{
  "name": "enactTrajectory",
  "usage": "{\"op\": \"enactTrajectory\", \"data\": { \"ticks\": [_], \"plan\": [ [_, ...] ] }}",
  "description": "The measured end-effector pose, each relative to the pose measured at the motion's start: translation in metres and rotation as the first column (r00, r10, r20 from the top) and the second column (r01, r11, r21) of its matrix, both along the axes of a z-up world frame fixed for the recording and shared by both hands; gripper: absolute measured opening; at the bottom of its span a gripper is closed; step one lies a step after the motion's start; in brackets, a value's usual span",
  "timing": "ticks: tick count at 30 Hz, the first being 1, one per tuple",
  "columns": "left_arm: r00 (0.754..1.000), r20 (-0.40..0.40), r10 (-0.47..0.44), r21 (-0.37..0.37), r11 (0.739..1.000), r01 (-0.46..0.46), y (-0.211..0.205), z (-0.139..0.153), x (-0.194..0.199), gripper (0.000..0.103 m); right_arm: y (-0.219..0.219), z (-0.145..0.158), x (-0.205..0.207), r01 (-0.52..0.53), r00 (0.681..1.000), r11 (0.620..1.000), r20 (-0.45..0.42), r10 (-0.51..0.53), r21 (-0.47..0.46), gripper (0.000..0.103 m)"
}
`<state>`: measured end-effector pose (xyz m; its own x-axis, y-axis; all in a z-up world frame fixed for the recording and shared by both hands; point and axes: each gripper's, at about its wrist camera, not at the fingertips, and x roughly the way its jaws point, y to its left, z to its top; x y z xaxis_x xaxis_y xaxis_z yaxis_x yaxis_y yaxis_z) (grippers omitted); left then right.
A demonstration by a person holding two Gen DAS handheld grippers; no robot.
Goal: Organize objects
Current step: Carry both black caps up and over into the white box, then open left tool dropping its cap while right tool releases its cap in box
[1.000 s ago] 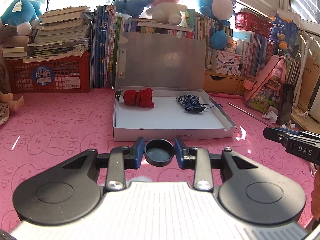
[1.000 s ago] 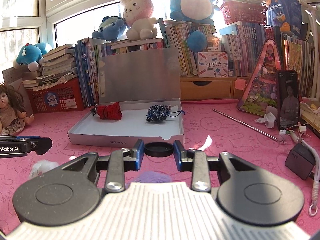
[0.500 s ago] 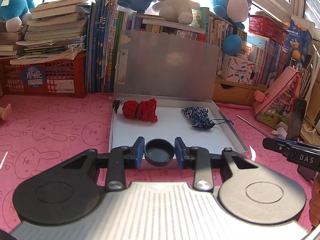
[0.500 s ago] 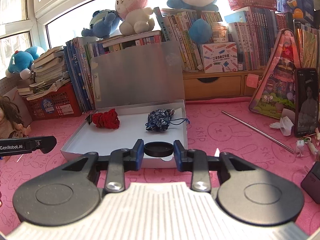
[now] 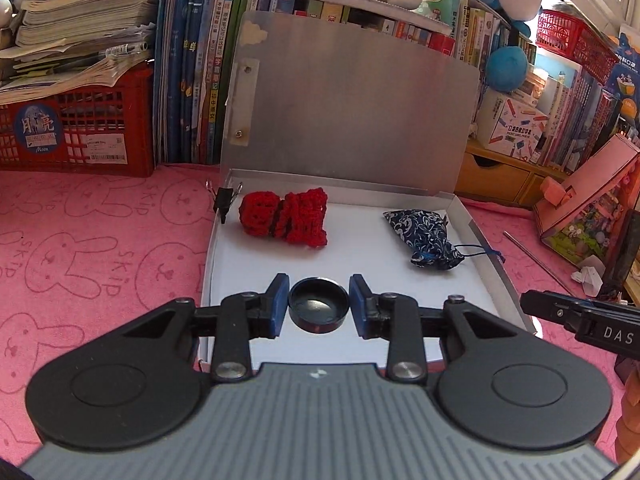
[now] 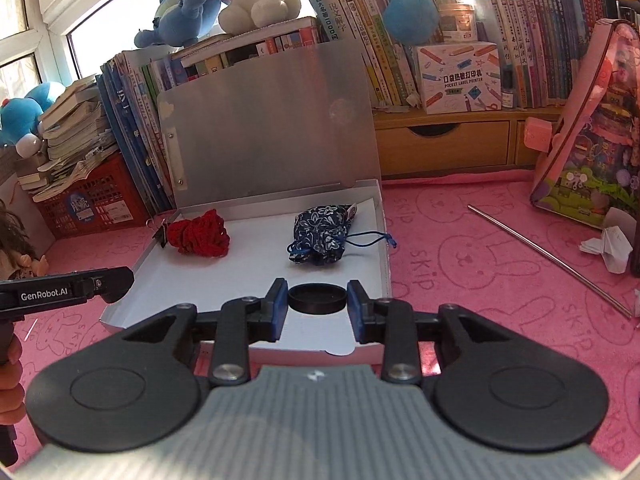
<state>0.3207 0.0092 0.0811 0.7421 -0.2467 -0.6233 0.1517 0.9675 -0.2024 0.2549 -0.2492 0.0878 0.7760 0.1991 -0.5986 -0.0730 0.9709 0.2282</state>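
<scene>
In the left wrist view, a small black round cap (image 5: 318, 309), hollow side up, is gripped between the blue pads of the left gripper (image 5: 319, 306), whose jaws are closed on it from both sides. The cap is held above the near part of the white floor of a shallow open box (image 5: 486, 248) that rests on the pink bench (image 5: 100, 248). The silver lid (image 5: 352, 112) of the box is raised upright at the far side. Inside, a red crocheted item (image 5: 285, 218) lies at the far left and a dark blue patterned drawstring pouch (image 5: 422, 238) at the right, well apart from each other. A black binder clip (image 5: 224, 202) is seen at the far left corner of the box. In the right wrist view, a second black round cap (image 6: 317, 298), seen from its side, is clamped by the right gripper (image 6: 317, 305), the jaws pressed on both its sides, above the near right part of the same box. A thin metal rod (image 6: 548, 260) lies on the bench to the right.
</scene>
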Motion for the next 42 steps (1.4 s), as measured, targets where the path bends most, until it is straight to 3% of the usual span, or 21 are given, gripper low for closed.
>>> {"op": "enactTrajectory", "data": {
  "ticks": [15, 42],
  "plan": [
    [0.996, -0.071, 0.056, 0.092, 0.995, -0.049, -0.005, -0.03, 0.063, 0.038, -0.004, -0.033, 0.063, 0.05, 0.99, 0.997, -0.134, -0.042, 0.056, 0.036],
    [0.993, -0.085, 0.087, 0.14, 0.987, -0.075, 0.002, -0.054, 0.092, 0.038, 0.004, -0.054, 0.099, 0.057, 0.99, 0.997, -0.133, -0.049, 0.058, 0.037]
  ]
}}
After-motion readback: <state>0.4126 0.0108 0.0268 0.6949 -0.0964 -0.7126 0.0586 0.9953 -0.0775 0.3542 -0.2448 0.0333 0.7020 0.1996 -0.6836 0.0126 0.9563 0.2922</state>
